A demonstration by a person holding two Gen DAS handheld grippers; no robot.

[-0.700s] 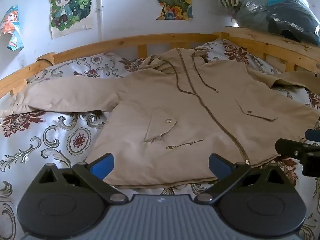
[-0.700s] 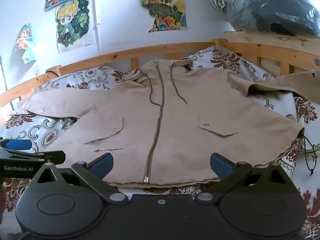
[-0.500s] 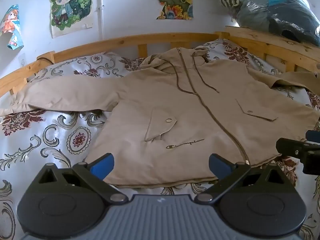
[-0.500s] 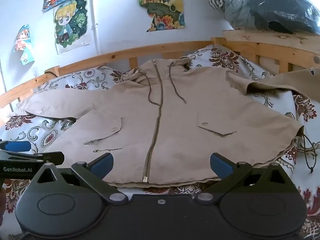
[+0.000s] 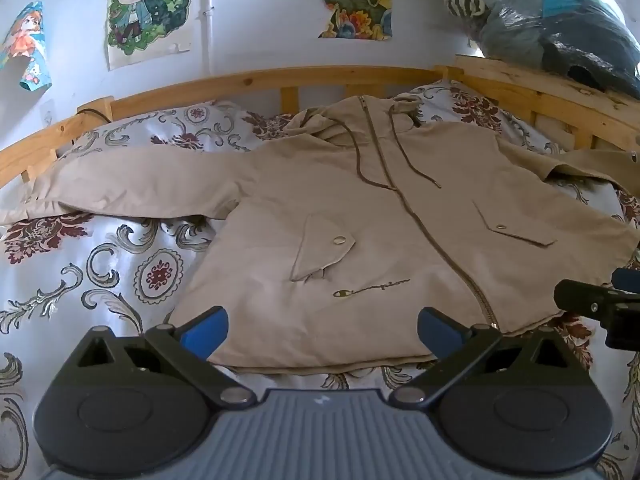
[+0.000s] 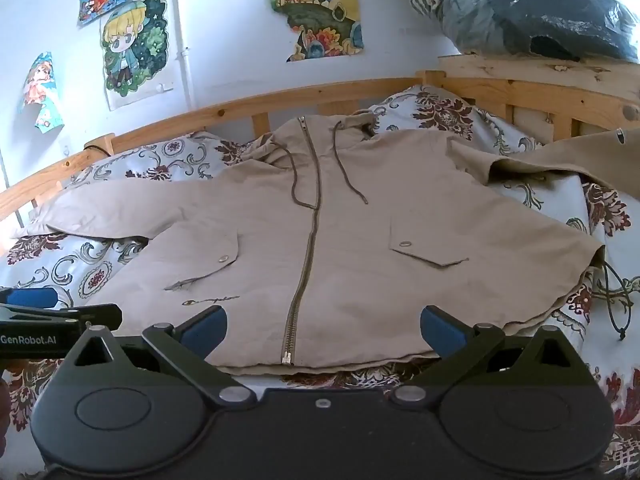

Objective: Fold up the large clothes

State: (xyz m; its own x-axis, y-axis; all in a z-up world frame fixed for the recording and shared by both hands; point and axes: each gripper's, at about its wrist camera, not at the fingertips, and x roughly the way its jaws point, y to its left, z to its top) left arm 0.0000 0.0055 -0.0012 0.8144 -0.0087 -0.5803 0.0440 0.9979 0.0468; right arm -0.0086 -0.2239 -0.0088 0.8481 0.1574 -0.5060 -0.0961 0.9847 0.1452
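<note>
A large beige zip-up hooded jacket point(image 5: 380, 232) lies flat, front up, on the bed; it also shows in the right wrist view point(image 6: 320, 248). Its left sleeve point(image 5: 132, 188) stretches out to the left. Its right sleeve point(image 6: 560, 160) runs off toward the right rail. My left gripper point(image 5: 322, 330) is open and empty, just short of the jacket's bottom hem. My right gripper point(image 6: 323, 330) is open and empty, near the hem by the zipper end point(image 6: 287, 356). Each gripper shows at the edge of the other's view.
The bed has a floral cover point(image 5: 100, 272) and a wooden rail point(image 5: 256, 80) along the back and right point(image 6: 540, 92). Posters hang on the white wall point(image 6: 136, 48). A plastic-wrapped bundle point(image 5: 560, 28) sits on the rail at top right. A dark cord point(image 6: 616, 300) lies at the jacket's right corner.
Both views have drifted only slightly; the right gripper's view shifted a little to the right. The jacket has not moved and both grippers stay open.
</note>
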